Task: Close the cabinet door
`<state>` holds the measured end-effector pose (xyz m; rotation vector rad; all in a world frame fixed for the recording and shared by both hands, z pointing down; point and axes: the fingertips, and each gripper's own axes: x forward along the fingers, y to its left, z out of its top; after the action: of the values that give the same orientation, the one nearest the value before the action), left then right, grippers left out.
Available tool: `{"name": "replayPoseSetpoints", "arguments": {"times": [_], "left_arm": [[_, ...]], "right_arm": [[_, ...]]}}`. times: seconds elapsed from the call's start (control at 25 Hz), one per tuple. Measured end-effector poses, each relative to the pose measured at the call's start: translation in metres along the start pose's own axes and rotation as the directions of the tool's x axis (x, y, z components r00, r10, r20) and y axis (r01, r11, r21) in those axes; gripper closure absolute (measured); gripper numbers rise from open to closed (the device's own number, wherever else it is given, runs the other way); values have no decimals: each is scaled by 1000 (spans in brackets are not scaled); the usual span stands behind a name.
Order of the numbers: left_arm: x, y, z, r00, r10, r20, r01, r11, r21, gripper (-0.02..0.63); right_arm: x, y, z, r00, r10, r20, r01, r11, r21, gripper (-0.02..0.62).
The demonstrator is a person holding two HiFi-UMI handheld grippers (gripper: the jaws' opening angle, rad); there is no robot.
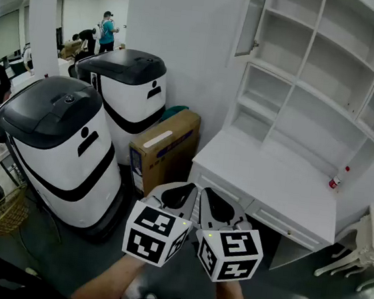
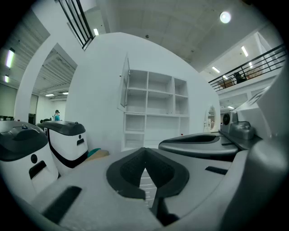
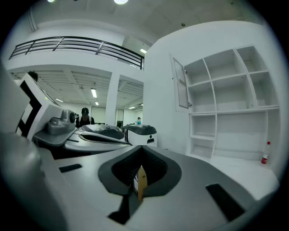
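Observation:
The white shelf cabinet stands on a white desk at the right. Its narrow glass door hangs open at the cabinet's upper left, swung out from the shelves. The door appears far ahead in the left gripper view, and the right gripper view has the door too. My left gripper and right gripper are held side by side low in front of the desk, well short of the door. Both are shut with nothing between the jaws, as seen at the left gripper and right gripper.
Two large white and black machines stand at the left, with a cardboard box between them and the desk. A red-capped bottle sits on the desk's right end. A white chair is at the far right. People stand far back.

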<state>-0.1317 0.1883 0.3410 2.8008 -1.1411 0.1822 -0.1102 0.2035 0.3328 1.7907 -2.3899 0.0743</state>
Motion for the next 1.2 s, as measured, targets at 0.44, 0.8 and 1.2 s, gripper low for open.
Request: {"name": "replayPoseSetpoints", "arguments": {"times": [0.44, 0.8, 1.2], "left_arm": [[-6, 13, -1, 1000, -12, 3, 12, 1000, 11, 595], [15, 19, 1, 1000, 7, 2, -8, 999, 36, 597], [70, 34, 15, 999, 47, 19, -47, 998, 39, 595]], "right_arm": [[9, 12, -2, 1000, -10, 2, 10, 1000, 13, 577], [25, -2, -3, 1000, 0, 2, 0, 1000, 23, 577], [67, -46, -1, 999, 35, 16, -35, 999, 28, 577]]}}
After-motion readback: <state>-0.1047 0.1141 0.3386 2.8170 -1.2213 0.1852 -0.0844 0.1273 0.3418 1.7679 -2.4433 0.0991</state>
